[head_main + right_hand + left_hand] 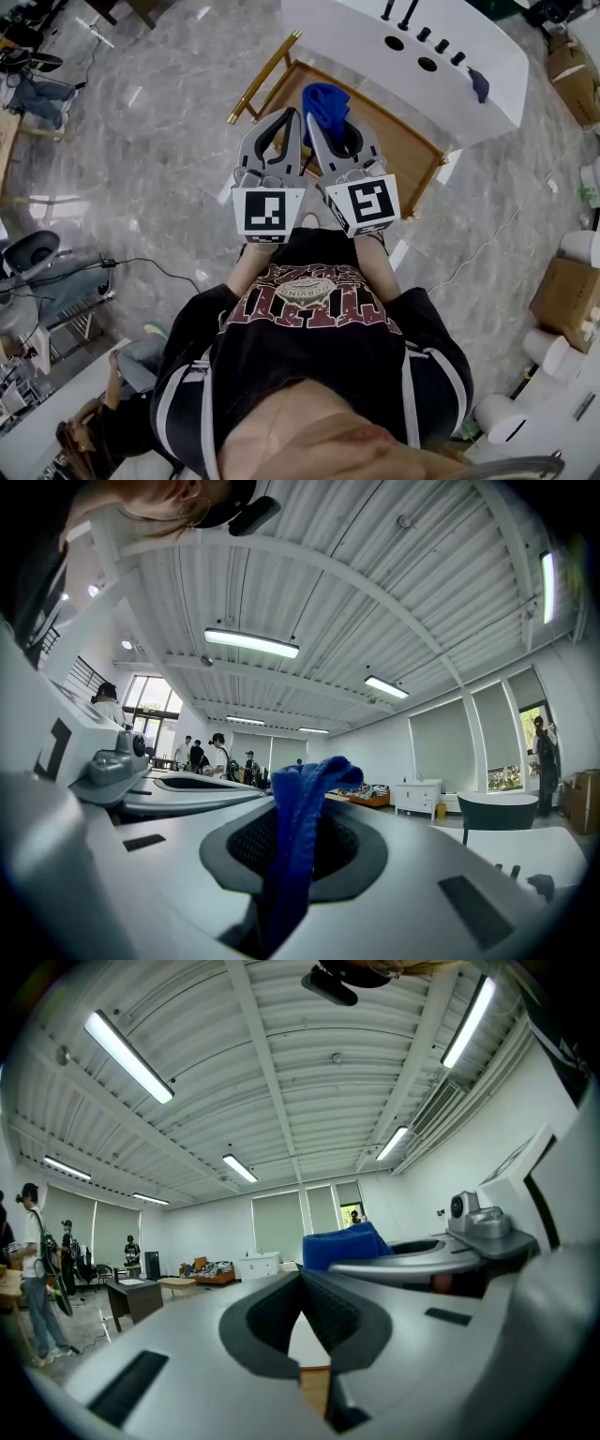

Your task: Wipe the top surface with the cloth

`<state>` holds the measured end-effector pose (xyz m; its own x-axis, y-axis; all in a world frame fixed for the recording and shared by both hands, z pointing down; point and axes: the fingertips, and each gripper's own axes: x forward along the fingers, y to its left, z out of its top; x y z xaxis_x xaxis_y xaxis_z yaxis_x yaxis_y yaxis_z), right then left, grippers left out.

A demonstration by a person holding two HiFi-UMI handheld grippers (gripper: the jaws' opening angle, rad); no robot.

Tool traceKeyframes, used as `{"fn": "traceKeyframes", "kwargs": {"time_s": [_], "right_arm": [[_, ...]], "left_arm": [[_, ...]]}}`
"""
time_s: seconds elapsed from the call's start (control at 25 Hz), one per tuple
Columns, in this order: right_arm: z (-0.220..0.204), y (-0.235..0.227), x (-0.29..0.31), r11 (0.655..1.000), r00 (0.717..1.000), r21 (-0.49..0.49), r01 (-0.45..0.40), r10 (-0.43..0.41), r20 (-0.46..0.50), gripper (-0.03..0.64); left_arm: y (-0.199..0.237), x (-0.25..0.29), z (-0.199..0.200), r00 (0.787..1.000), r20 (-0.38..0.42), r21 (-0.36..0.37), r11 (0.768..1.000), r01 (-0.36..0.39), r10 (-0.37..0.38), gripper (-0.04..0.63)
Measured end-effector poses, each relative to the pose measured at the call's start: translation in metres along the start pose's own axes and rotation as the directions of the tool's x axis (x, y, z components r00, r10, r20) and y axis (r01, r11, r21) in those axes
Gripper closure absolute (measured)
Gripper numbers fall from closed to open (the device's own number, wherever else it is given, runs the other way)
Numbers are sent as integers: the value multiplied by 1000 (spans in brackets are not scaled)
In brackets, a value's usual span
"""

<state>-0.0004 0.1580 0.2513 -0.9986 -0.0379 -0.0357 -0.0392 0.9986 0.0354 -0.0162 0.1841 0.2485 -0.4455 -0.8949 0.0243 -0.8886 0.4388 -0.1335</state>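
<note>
Holding both grippers raised close to the chest, side by side and nearly touching. Pinching the blue cloth (326, 101) in the right gripper (316, 127), with the jaws clamped on a bunched fold that stands up past the tips. Keeping the left gripper (291, 120) pressed together on nothing, just beside the cloth. Judging by this: carrying the cloth toward the work, wiping not yet begun, no contact with any surface. Looking below and beyond the tips: a wooden tabletop (408, 155) in a brass-coloured frame (262, 77), probably the top to be wiped, though hard to say for certain with a white counter (356, 28) farther on. Calling next for tipping the right gripper down, lowering the cloth flat onto the wood and sweeping across it, with the left kept clear or used to steady. Learning the layout only from the head view: tabletop, counter, grey stone floor (159, 141). Learning the grip only from the gripper views: closed, empty jaws on the left with the cloth off to one side, cloth wedged between the pads on the right. Seeing there, too, what the head view misses: a ceiling of strip lights (251, 641) and, far off, people (211, 752) standing about the room.
</note>
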Motion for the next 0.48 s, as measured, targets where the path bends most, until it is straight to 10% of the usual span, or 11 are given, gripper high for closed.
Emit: {"fn": "traceKeyframes", "kwargs": {"time_s": [0.48], "right_arm": [[-14,-48,20,995,994,4,102,-102,-25,551]], "left_arm": [[-4,57,-10,995,-6,-4,995,97,-97,548]]}}
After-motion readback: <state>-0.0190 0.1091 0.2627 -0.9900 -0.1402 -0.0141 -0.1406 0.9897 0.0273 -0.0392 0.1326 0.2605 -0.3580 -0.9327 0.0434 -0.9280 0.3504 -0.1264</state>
